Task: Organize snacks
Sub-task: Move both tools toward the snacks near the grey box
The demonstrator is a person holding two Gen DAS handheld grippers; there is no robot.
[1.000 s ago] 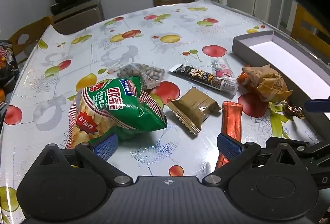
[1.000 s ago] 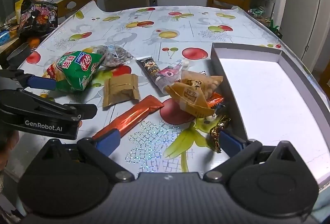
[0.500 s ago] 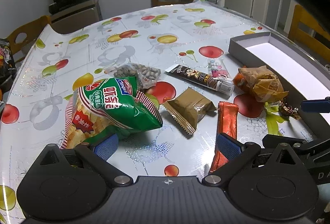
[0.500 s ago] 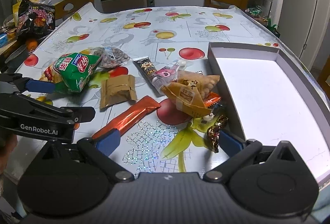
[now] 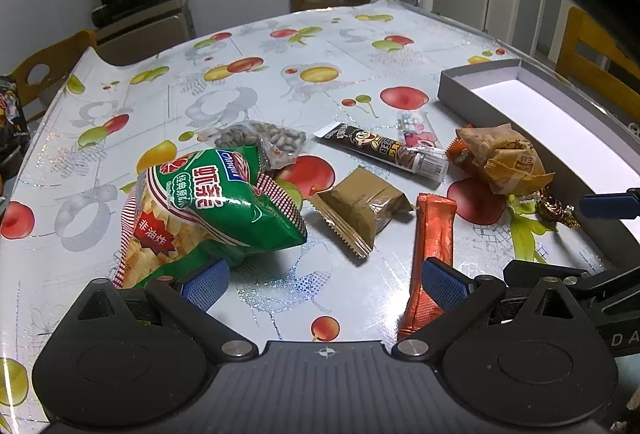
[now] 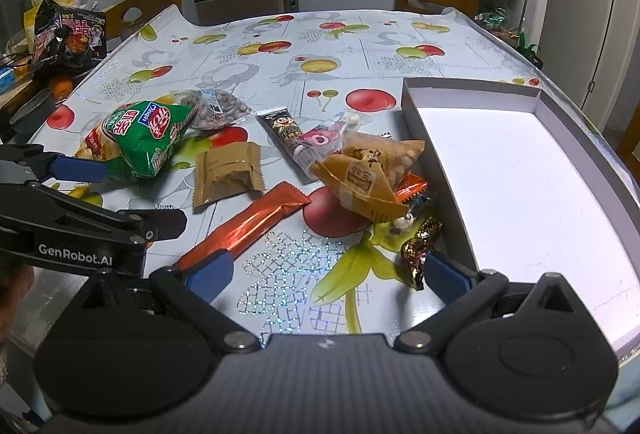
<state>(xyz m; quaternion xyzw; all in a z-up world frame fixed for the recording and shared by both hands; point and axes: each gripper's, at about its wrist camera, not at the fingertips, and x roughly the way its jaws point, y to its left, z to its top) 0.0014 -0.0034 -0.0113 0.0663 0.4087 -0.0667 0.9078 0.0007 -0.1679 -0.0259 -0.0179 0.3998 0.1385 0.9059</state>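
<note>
Where "GenRobot.AI" marks left gripper [image 6: 72, 170] (jaws apart).

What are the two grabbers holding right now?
Nothing. The left gripper and right gripper are both open and empty; the snacks lie on the table.

My table [image 6: 360, 46] wears a fruit-print cloth. On it lie a green chip bag [image 5: 216, 202], nuts [image 5: 260, 138], a brown packet [image 5: 360, 206], an orange bar [image 5: 434, 230], a dark tube [image 5: 384, 150], a tan pouch [image 5: 500, 162], a foil candy [image 6: 420, 246] and a grey box [image 6: 412, 110].
</note>
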